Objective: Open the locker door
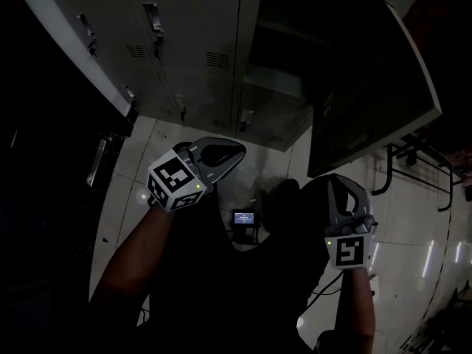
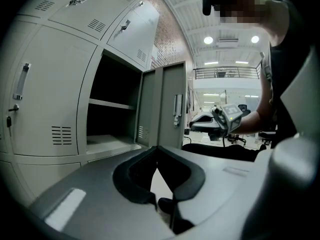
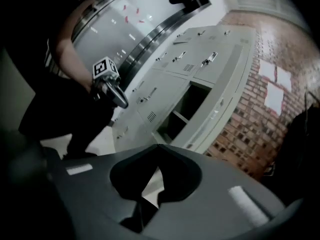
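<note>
The grey locker bank [image 1: 184,57] stands ahead of me, and one compartment [image 1: 276,50] gapes dark with a shelf inside. Its door [image 1: 369,87] is swung wide out to the right. My left gripper [image 1: 237,153] hangs in mid-air below the lockers, jaws shut on nothing. Level with the open door's lower edge, my right gripper [image 1: 335,181] is also shut and empty, clear of the door. The left gripper view shows the open compartment [image 2: 112,116], the door [image 2: 167,106] and the left gripper's [image 2: 157,150] closed tips. The right gripper's [image 3: 157,147] tips meet too, facing the door [image 3: 220,109].
Shut lockers with handles [image 1: 153,17] fill the left of the bank. A small device with a lit screen [image 1: 243,217] lies on the pale tiled floor [image 1: 413,257]. A metal frame [image 1: 413,161] stands to the right, and a brick wall [image 3: 265,114] lies beyond the lockers.
</note>
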### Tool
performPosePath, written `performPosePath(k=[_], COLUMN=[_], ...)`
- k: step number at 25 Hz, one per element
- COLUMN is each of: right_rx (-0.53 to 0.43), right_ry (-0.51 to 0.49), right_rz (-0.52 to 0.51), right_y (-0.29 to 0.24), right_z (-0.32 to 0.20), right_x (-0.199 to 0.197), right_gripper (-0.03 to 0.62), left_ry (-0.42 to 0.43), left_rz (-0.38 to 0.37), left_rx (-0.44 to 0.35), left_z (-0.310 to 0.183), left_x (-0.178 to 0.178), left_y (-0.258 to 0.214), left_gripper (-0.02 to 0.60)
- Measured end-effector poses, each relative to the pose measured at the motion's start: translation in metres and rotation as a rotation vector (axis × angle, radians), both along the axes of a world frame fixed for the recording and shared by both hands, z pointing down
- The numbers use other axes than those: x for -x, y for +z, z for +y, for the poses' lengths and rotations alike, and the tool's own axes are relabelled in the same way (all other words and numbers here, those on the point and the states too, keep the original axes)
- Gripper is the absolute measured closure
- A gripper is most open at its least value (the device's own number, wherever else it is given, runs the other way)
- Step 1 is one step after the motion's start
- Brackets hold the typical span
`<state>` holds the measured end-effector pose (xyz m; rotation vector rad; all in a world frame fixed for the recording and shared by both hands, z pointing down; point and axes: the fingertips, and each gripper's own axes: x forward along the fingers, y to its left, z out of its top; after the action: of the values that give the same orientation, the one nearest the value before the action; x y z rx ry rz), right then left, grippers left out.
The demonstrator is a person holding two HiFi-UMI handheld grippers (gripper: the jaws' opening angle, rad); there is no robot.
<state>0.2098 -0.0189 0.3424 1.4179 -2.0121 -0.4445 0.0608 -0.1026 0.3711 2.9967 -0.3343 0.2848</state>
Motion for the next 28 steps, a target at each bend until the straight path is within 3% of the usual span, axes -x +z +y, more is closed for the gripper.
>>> performPosePath(k=[7,15,28], right_rx=[0.149,0.173,0.197], right_ry=[-0.171,-0.171,-0.15], right_rz=[-0.298,-0.484,-0.56], right_y=[0.018,0.016,0.02], right_z=[-0.015,-0.027,-0.029], right_x=[0.041,0.047,0.043], right_gripper=[0.592,0.593,0.594], left_ry=[0.008,0.009,0.009], left_rz=[0.002,0.002,-0.009], left_rx=[-0.001,-0.001,-0.002], left_z=[0.001,0.001,0.001], left_x=[0.0,0.001,0.002], left_y=[-0.001,-0.001,0.001], left_gripper=[0.569,0.569,0.569])
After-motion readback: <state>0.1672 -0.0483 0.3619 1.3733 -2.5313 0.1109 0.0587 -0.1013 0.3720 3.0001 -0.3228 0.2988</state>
